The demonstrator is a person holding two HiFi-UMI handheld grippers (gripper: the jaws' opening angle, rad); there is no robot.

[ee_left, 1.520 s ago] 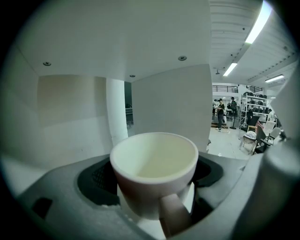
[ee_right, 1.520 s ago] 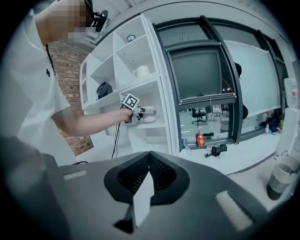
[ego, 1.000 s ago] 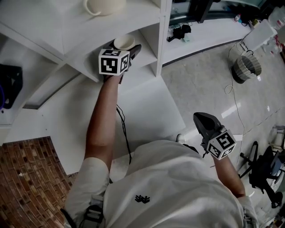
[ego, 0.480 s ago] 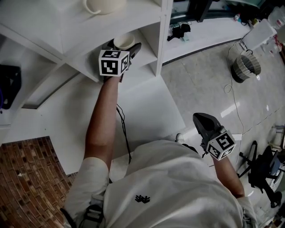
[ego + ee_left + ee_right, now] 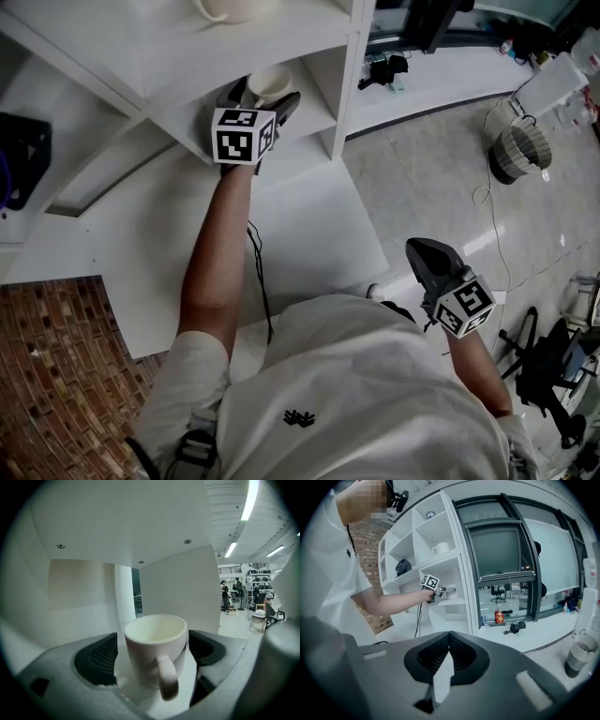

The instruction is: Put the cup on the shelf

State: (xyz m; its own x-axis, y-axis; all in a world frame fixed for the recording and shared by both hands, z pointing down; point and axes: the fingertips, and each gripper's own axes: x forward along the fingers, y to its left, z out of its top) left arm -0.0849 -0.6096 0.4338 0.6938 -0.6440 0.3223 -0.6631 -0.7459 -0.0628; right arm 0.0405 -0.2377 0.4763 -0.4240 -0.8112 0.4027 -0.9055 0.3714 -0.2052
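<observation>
A white cup (image 5: 269, 84) stands upright on the white shelf (image 5: 314, 111), its handle toward the left gripper view's camera. My left gripper (image 5: 263, 93) reaches into that compartment with its jaws on either side of the cup (image 5: 154, 637). The jaws are opening, and a gap shows between each dark pad (image 5: 96, 660) and the cup's wall. My right gripper (image 5: 424, 249) hangs low at the person's right side, over the floor. In its own view, the right gripper (image 5: 450, 634) is shut with nothing in it.
A second white mug (image 5: 225, 7) sits on the shelf above. A black cable (image 5: 258, 272) runs over the low white platform. A ribbed bin (image 5: 518, 148) and a black chair (image 5: 553, 370) stand on the floor to the right. A dark object (image 5: 23, 159) fills a left compartment.
The left gripper's jaws have spread wider around the cup, which stays standing on the shelf. The right gripper has stayed where it was.
</observation>
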